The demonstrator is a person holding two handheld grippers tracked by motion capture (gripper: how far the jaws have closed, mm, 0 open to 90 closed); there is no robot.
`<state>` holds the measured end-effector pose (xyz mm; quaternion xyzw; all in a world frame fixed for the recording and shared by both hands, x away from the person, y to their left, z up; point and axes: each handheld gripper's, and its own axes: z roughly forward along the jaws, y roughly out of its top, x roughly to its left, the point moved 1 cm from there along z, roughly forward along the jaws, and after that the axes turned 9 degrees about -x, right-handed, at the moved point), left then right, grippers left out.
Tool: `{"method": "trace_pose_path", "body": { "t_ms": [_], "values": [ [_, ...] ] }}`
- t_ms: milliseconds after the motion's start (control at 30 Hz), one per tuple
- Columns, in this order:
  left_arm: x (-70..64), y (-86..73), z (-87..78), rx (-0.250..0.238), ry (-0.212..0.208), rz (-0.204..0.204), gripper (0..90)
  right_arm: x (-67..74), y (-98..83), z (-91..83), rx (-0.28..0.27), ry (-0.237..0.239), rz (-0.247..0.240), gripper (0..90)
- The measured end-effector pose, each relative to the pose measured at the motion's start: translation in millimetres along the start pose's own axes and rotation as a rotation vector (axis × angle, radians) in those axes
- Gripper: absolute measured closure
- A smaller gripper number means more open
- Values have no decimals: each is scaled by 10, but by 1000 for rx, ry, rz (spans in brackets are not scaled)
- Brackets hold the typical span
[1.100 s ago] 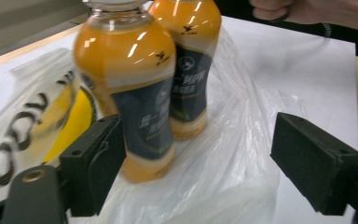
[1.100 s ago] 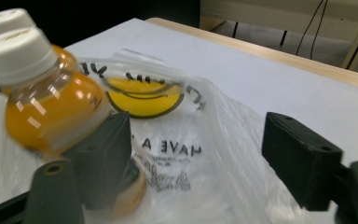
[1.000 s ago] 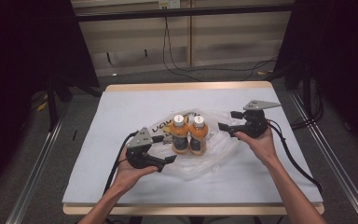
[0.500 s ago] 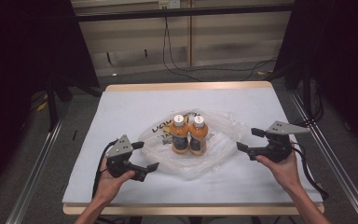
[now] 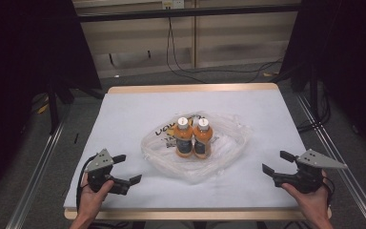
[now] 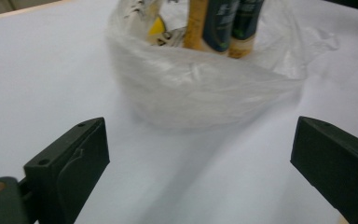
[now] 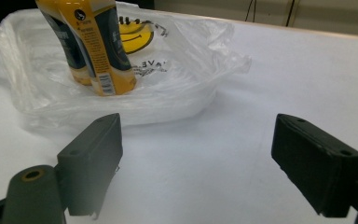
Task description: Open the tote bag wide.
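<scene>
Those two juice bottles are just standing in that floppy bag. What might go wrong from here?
1. The two orange bottles with white caps stand upright, side by side, inside the crumpled clear plastic bag; a tug on its thin film would likely topple them.
2. Both the left gripper and the right gripper sit open and apart from the bag, so nothing steadies the bottles.
3. The bag lies collapsed on the white table; its loose rim may be hard to pinch cleanly.

Two bottles [image 5: 193, 137] stand side by side inside the plastic bag [image 5: 228, 152] — ahead of the left gripper's fingers [image 5: 134, 179], and left of the right gripper's fingers [image 5: 267, 169], well apart from both.
</scene>
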<state>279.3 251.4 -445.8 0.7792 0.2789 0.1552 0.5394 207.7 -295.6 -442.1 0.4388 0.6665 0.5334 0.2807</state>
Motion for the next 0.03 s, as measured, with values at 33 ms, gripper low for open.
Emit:
{"method": "trace_pose_path", "body": {
  "t_ms": [33],
  "values": [
    [28,2,-28,-20,29,-2,38,-5,-19,-14,-5,10,33,155]
  ]
}}
